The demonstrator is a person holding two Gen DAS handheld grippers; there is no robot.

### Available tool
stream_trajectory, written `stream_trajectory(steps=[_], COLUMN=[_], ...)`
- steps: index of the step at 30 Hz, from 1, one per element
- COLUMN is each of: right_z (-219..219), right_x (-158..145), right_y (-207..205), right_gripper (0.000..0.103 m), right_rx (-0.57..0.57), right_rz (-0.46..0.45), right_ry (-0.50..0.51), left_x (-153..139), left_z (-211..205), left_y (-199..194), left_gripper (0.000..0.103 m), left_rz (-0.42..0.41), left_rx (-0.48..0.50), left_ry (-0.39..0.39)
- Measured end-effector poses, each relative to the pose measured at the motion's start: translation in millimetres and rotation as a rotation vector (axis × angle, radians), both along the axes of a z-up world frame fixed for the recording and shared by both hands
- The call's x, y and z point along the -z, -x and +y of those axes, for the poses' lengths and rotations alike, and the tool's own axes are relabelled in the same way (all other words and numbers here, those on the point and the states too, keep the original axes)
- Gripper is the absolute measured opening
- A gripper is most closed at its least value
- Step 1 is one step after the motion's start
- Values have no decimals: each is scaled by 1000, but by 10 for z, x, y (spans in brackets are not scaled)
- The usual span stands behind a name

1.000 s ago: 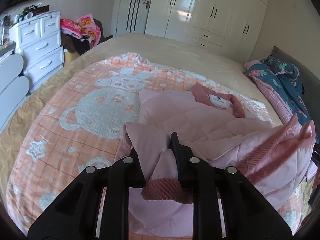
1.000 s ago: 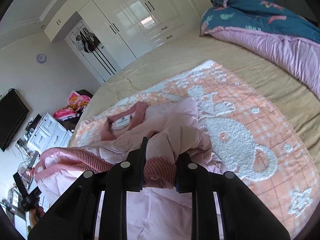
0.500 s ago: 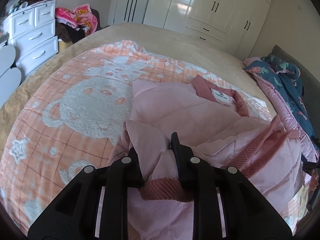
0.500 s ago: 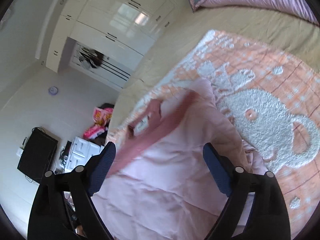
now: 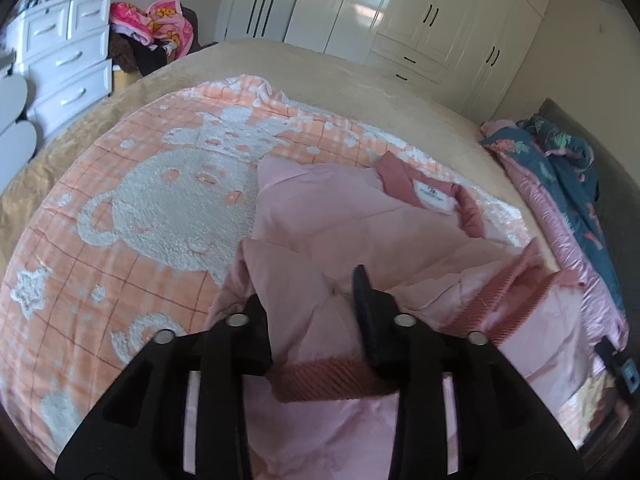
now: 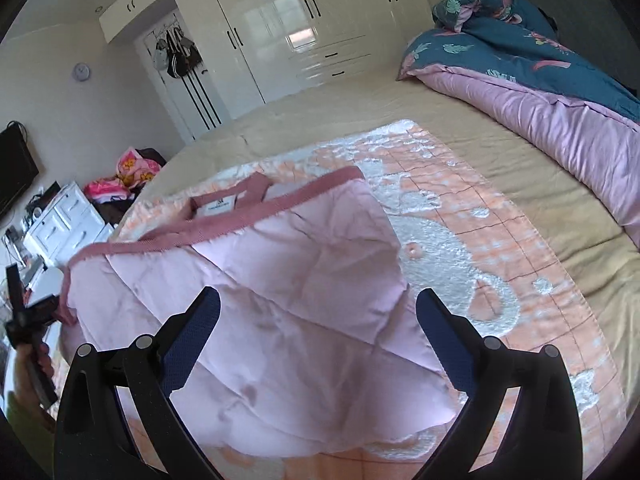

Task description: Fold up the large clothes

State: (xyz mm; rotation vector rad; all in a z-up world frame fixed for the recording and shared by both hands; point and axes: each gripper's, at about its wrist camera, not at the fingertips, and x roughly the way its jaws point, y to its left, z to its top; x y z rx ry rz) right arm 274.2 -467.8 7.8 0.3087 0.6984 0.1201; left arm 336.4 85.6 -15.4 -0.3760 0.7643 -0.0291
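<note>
A pale pink quilted jacket point(image 5: 340, 220) with dark pink ribbed trim lies on the bed, its collar and white label point(image 5: 434, 196) at the far side. My left gripper point(image 5: 308, 288) has the sleeve with its ribbed cuff point(image 5: 332, 380) between its fingers; the jaws are opening and the fabric sits loosely in the gap. In the right wrist view the jacket's body point(image 6: 288, 300) is folded up over itself, its ribbed hem point(image 6: 248, 216) near the collar. Over it hovers my right gripper point(image 6: 318, 296), wide open, still opening and holding nothing.
An orange blanket with a white bear point(image 5: 168, 208) covers the beige bed point(image 6: 520, 184). A teal and lilac duvet point(image 6: 560, 92) is heaped at the right. White drawers point(image 5: 68, 64) and wardrobes point(image 5: 420, 20) line the walls. A hand holding the other gripper point(image 6: 24, 320) shows at the left edge.
My right gripper let go of the ribbed cuff, opened wide and drew back; the hem it held now lies near the collar. The left jaws have parted slightly around the sleeve.
</note>
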Motion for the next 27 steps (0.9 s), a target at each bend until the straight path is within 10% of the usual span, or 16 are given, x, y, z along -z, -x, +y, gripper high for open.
stream_trajectory(steps=[4, 10, 16, 27], right_z=[-49, -78, -70, -4], right_x=[56, 65, 82, 101], right_y=[16, 37, 66, 339], right_gripper=[98, 98, 98, 98], right_rx=[-4, -26, -39, -48], right_rz=[13, 12, 35, 15], right_ry=[38, 42, 106, 157], left_x=[-104, -402, -624, 27], left_z=[21, -101, 25, 193], left_y=[80, 313, 607, 859], left_gripper=[72, 94, 94, 94], left_rz=[-34, -119, -196, -19], left_rx=[27, 19, -47, -36], left_ry=[96, 45, -29, -115])
